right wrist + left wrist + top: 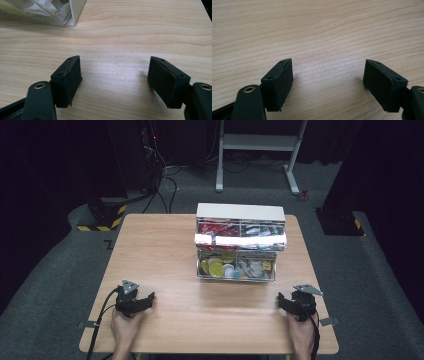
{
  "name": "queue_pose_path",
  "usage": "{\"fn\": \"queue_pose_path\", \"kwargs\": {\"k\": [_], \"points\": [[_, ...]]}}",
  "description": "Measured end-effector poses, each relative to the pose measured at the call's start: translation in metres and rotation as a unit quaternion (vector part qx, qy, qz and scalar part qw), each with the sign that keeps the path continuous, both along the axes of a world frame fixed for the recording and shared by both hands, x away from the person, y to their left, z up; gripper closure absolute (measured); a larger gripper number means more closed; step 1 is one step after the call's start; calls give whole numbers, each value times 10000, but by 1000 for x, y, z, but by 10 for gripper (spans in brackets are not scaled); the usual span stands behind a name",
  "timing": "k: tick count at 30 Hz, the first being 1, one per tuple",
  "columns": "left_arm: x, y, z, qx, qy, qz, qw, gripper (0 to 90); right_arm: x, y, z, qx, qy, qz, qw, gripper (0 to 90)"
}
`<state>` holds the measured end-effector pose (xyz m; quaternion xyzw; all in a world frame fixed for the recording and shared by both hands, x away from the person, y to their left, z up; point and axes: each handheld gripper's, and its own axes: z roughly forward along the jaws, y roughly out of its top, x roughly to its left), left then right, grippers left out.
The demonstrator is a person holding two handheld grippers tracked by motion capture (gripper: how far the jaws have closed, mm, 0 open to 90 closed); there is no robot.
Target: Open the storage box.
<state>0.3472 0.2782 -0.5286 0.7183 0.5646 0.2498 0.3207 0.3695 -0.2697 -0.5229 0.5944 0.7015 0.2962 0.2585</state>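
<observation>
A clear tiered organizer box [240, 242] with a white top stands at the middle back of the wooden table [165, 250]; its compartments hold red packets, foil wrappers and several round yellow and white items. My left gripper [134, 302] rests near the front left edge, jaws wide open over bare wood [327, 72]. My right gripper [295, 304] rests near the front right edge, also open with nothing between its jaws [113, 72]. A corner of the organizer box [53, 11] shows at the top left of the right gripper view.
Beyond the table lie a grey carpet floor, a white metal stand [257, 142], cables [162, 185] and black-and-yellow striped bases [102, 217]. The table's right edge [203, 10] is close to the right gripper.
</observation>
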Motion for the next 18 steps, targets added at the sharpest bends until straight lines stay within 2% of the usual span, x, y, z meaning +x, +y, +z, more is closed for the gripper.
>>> {"fn": "queue_pose_path", "kwargs": {"k": [18], "points": [[0, 1, 0, -33, -6, 8, 10000, 244, 0, 1, 0, -24, 38, 142, 9999, 213]]}}
